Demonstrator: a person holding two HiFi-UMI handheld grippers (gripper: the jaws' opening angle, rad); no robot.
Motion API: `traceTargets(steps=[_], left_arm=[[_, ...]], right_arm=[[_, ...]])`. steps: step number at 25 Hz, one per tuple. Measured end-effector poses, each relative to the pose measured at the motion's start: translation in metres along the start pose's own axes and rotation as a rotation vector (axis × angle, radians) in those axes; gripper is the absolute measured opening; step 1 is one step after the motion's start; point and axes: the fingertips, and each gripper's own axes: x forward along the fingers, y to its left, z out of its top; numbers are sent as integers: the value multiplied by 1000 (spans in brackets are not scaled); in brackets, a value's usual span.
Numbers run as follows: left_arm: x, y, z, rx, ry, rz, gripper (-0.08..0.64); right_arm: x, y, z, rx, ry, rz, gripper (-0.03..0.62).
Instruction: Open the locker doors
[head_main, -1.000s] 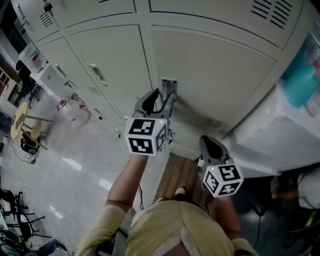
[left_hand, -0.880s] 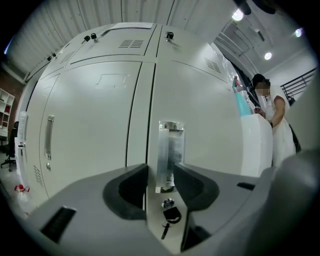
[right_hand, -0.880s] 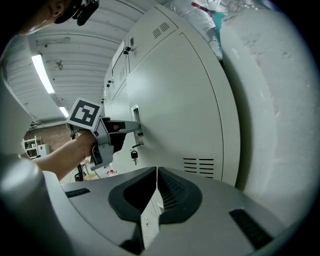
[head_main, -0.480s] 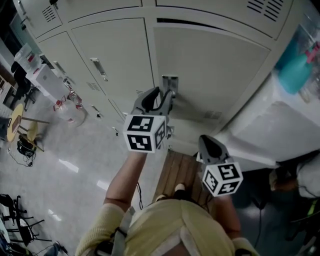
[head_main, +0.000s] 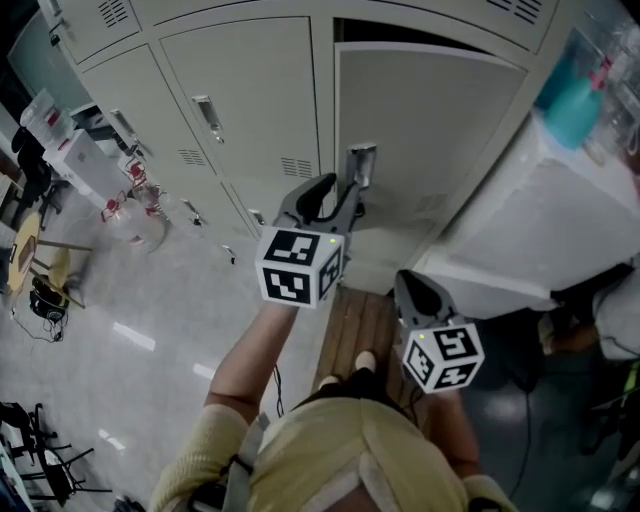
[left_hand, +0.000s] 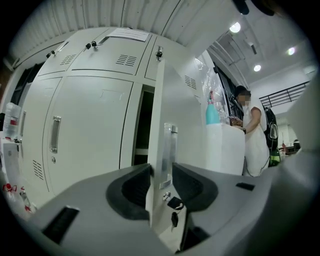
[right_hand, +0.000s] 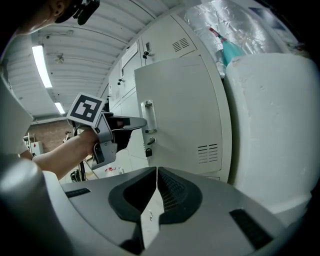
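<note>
At the far left, small clutter stands against the lockers, and a stretch of bare floor (head_main: 150, 310) lies open between it and the person's left arm. Next comes a closed neighbouring door (head_main: 250, 90) with its recessed pull (head_main: 208, 118), flush in its frame. The left gripper (head_main: 338, 192) reaches level to the free edge of the locker door (head_main: 430, 120). Its jaws have just been closing a little, and in the left gripper view they clamp that edge (left_hand: 156, 150) between their pads, beside the metal handle (head_main: 360, 163), with a key (left_hand: 173, 206) hanging below. This door stands ajar, and a dark gap shows along its top and its free side. Below it a wooden platform (head_main: 365, 330) lies under the person's feet. The right gripper (head_main: 412, 282) hangs lower and apart from the door, its jaws pressed together on nothing. At the far right a white box (head_main: 540, 220) stands just beside the door's hinged side, a teal bottle (head_main: 572, 100) on top, leaving little room there.
</note>
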Motion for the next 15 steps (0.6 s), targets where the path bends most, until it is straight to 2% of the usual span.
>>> traceTargets(steps=[12, 15], left_arm=[[-39, -43, -7, 20, -17, -153, 137], [-46, -57, -10, 20, -21, -190, 137]], right_arm=[[-55, 36, -37, 29, 7, -120, 6], [-63, 43, -43, 24, 17, -126, 6]])
